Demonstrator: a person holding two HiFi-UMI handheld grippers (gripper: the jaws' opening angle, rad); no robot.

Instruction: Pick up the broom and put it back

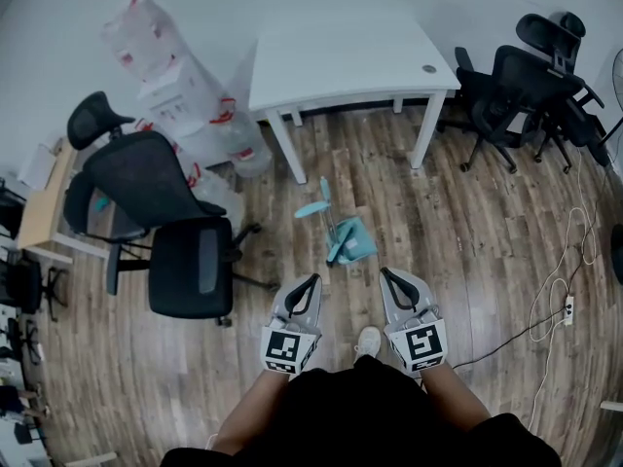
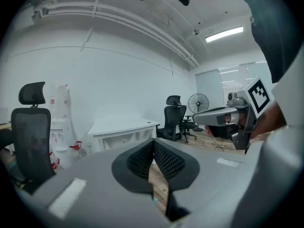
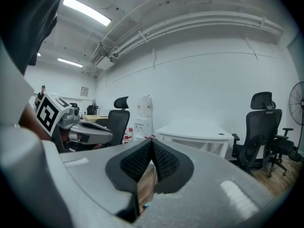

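I see the small teal plastic broom (image 1: 313, 209) lying flat on the brown wooden plank floor (image 1: 448, 251), not upright, just out from the front edge of the white table (image 1: 341, 66). It rests just beside a teal dustpan (image 1: 356, 241). I cannot tell whether the two touch.
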